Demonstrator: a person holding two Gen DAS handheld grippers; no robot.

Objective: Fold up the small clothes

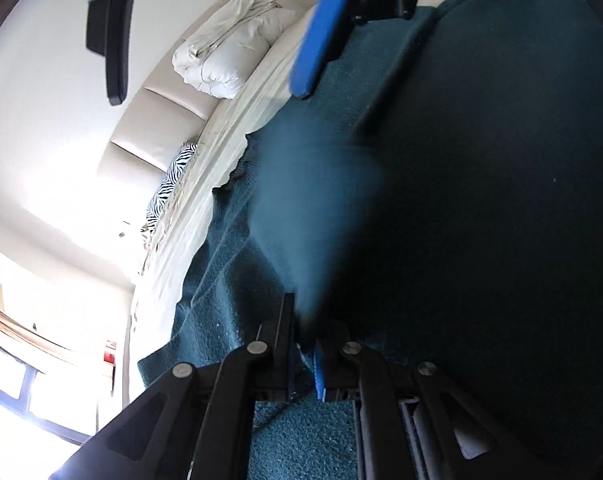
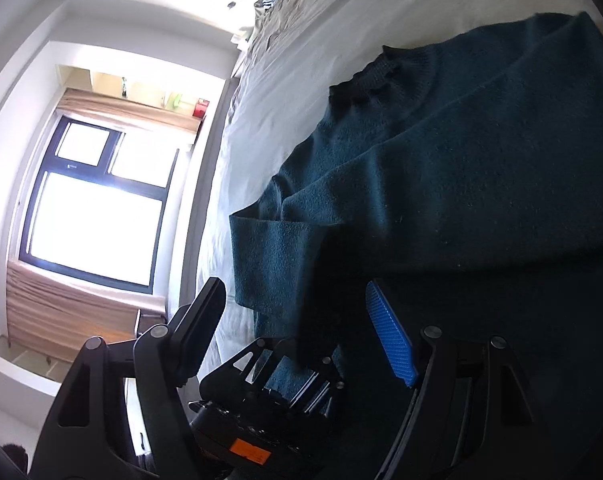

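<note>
**Bedroom, white bed, one teal sweater mid-fold**

Bright bedroom with a white sheet [image 1: 237,128] on the bed, and in the left wrist view the whole scene is rolled sideways. A dark teal sweater [image 1: 481,184] fills most of the picture, fuzzy knit, lying flat on the sheet, with a blurred flap of the same fabric rising out of the left gripper [image 1: 305,344]. Those tongs are pinched fully together on the fabric, only a sliver of blue pad showing at the seam. Up top the right gripper [image 1: 221,36] pokes in, one ribbed blue pad and one black finger standing far apart, nothing between them. Behind that: a puffy white pillow [image 1: 225,48], a padded cream headboard [image 1: 149,128] in panels, and a zebra-print bit [image 1: 173,184] wedged at the bed edge, too cut off to say what it is. Lower left is blown out by window glare.

Right wrist view: same sweater [image 2: 481,152], ribbed collar visible near the top, a sleeve folded across the body, cuff end hanging toward the sheet [image 2: 301,40]. The right gripper [image 2: 301,316] has its jaws wide, holding nothing, hovering over the garment's dark lower part. Below it sits the left gripper [image 2: 297,376], teal fabric caught in it. A dark-framed window [image 2: 93,208] with beige blinds glares at left, and the shelf clutter above it is too small to read
</note>
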